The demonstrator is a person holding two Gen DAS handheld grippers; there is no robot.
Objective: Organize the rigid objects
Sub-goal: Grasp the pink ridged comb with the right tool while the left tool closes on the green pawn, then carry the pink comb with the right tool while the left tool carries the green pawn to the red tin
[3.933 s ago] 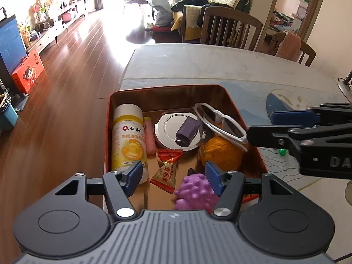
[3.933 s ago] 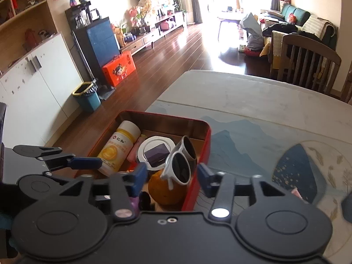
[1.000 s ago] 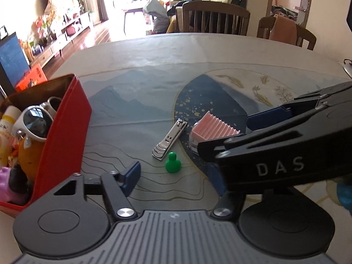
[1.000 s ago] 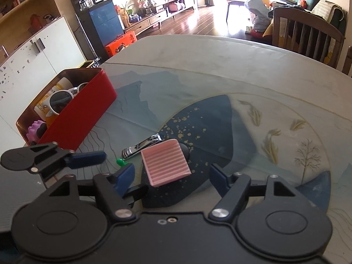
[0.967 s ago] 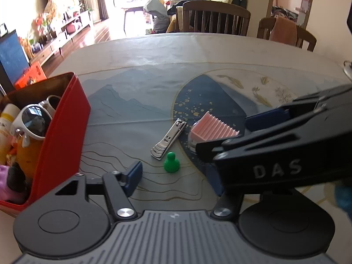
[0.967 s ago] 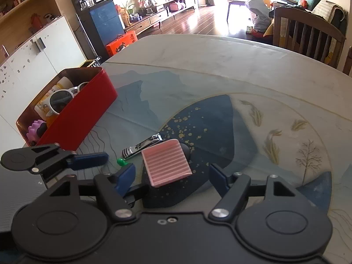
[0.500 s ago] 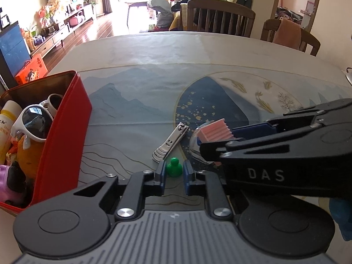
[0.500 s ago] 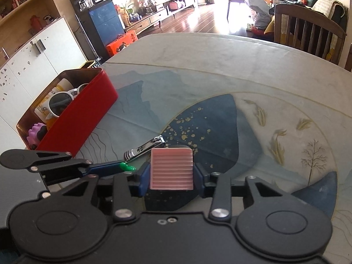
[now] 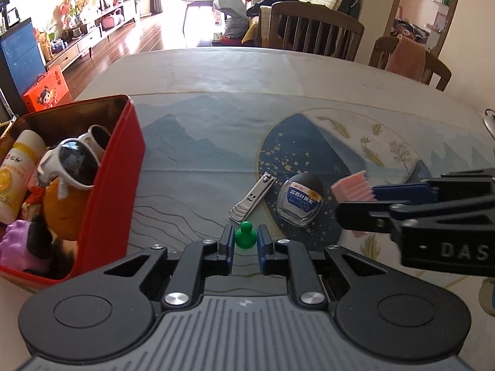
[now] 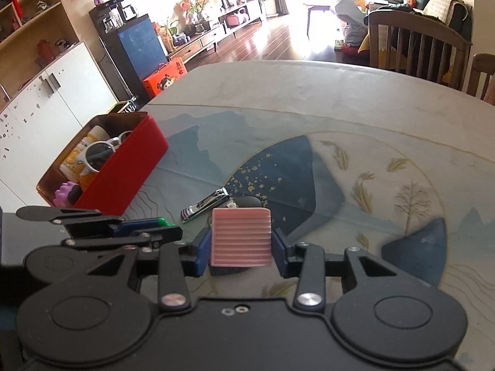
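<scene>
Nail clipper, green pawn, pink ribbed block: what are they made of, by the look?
Nail clipper: polished metal, mirror glints. Green pawn: likely glossy hard plastic, uniform colour with a highlight. Pink ribbed block: matte, evenly grooved; plastic or rubber, cannot tell which.

The storage box sits on the table at the left. The sunglasses lie in the box, on top of the other contents. To the right of the box lies the nail clipper, with the small bottle just beside it on the right. The pawn stands just in front of the clipper (between the left gripper's pads). The ribbed block sits right of the bottle, clamped in the right gripper.
</scene>
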